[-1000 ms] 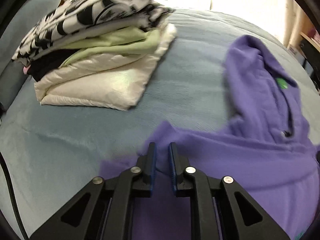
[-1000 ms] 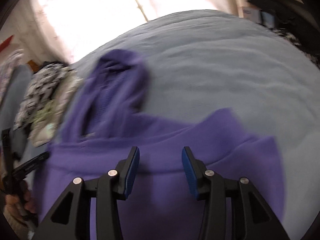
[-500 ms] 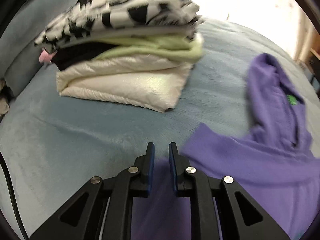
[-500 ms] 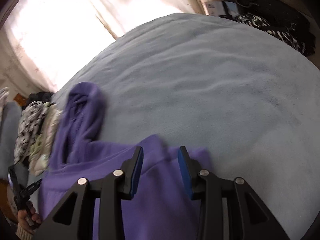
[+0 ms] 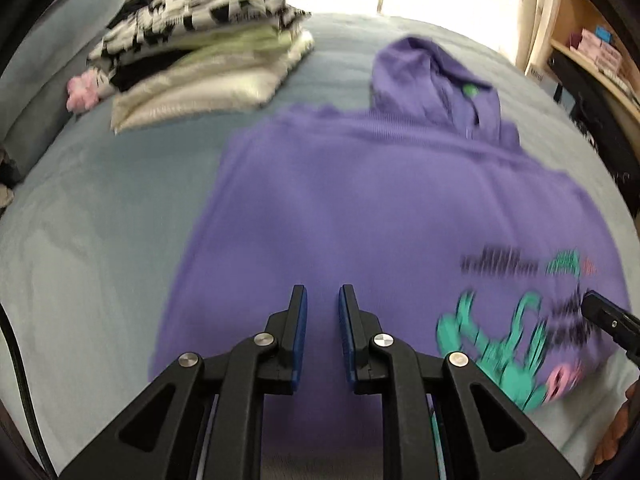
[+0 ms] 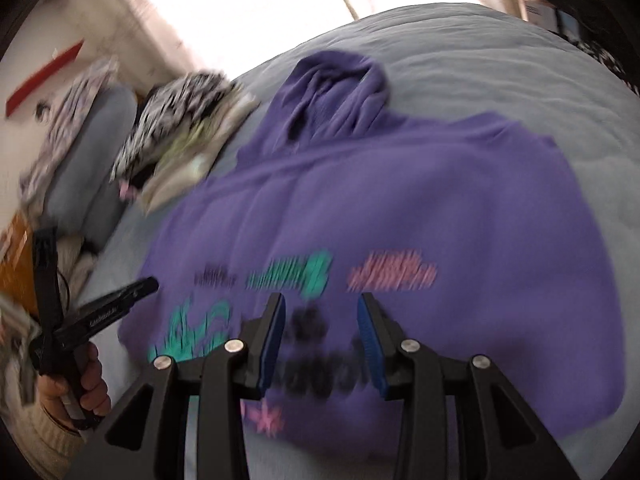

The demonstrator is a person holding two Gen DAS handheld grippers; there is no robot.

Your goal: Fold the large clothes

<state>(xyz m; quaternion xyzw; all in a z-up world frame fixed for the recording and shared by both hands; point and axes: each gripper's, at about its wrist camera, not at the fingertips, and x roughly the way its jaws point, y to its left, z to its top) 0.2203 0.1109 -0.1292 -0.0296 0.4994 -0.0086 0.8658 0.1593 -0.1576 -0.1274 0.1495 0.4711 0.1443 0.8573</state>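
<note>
One purple hoodie [image 5: 360, 208], one clothes stack [image 5: 200, 52], two claws.

Left tool [image 5: 323, 308]: matte black angular frame w/ triangular cut-outs, four round silver screws across the linkages, two slim fingers lined w/ ribbed blue pads [image 5: 301, 336]. Black cable [image 5: 18, 368] trails along its left edge. Right tool [image 6: 322, 320]: same black build, silver screws, blue pads. The hand [image 6: 76, 388] wears a cream knit cuff [image 6: 48, 440].
</note>
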